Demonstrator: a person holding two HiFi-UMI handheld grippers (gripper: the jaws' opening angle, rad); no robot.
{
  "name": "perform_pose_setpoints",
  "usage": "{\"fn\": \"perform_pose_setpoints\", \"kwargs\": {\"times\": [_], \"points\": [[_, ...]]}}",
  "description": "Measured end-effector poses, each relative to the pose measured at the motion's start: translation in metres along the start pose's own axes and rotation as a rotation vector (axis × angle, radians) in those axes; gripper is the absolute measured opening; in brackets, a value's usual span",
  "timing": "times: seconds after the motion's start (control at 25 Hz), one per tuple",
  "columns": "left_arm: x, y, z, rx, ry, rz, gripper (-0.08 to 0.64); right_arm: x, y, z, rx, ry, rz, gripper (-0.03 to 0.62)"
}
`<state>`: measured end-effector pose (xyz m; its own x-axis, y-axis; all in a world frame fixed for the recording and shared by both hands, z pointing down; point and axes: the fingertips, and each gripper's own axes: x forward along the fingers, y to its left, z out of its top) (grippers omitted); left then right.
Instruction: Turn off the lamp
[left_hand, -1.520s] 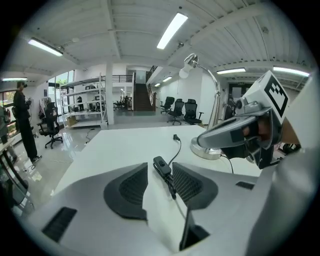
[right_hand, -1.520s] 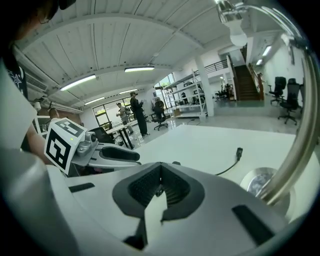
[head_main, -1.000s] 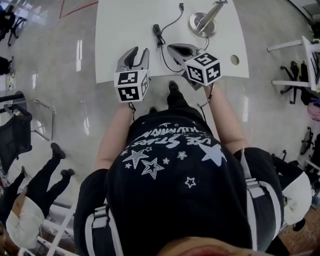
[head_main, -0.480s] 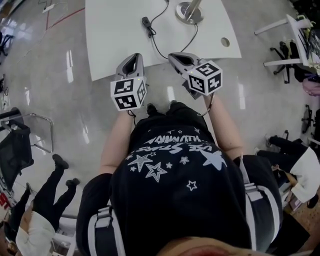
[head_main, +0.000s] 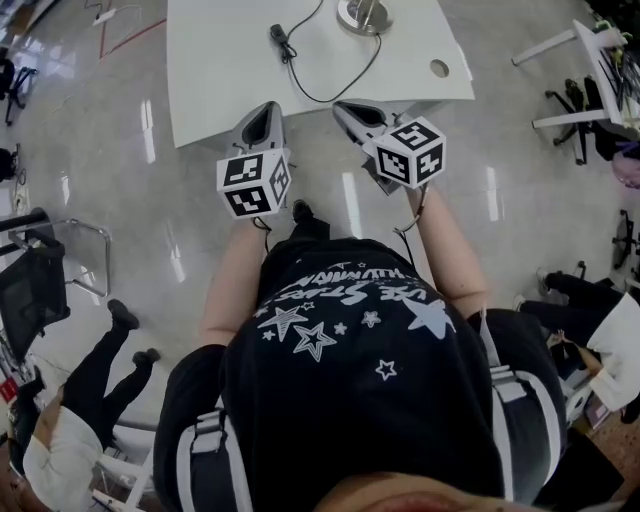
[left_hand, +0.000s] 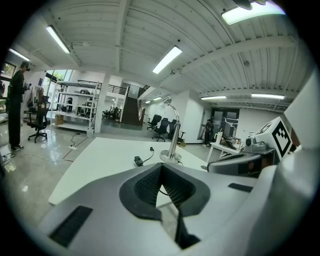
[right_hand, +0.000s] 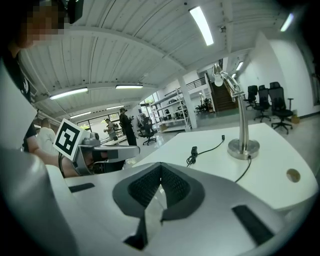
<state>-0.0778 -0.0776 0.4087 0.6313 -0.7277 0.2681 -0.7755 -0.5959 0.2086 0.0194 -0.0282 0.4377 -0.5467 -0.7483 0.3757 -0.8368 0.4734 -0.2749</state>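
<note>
The lamp (right_hand: 243, 125) is a chrome gooseneck whose round base (head_main: 360, 12) stands at the far side of the white table (head_main: 220, 80). Its black cord runs to an inline switch (head_main: 278, 34) on the tabletop, which also appears in the left gripper view as the switch (left_hand: 138, 160). My left gripper (head_main: 265, 108) and right gripper (head_main: 342, 106) hang side by side over the floor just off the table's near edge, well short of the switch. Both are shut with nothing between the jaws, as the left gripper (left_hand: 161, 170) and right gripper (right_hand: 161, 167) show in their own views.
A round cable hole (head_main: 440, 68) sits in the table's right corner. A metal-framed chair (head_main: 70, 250) stands at the left, and a seated person (head_main: 70, 400) is at the lower left. White furniture legs (head_main: 580, 50) and office chairs stand at the right.
The left gripper's jaws have gone from open to shut. Both grippers have drawn back from over the table to just off its near edge, and the lamp and switch now lie farther away.
</note>
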Motion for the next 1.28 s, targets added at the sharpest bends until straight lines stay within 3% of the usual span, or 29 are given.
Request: {"fn": "perform_pose_setpoints", "kwargs": {"times": [0.44,1.28], "points": [[-0.039,-0.085,-0.009,0.028,-0.039,0.004,0.011,-0.086,0.012,-0.017,-0.034,-0.056,0.001,0.005],[-0.097,-0.177,-0.023,0.052,-0.081,0.03,0.011,-0.174,0.038,-0.047,-0.067,-0.095,0.054,0.005]]}}
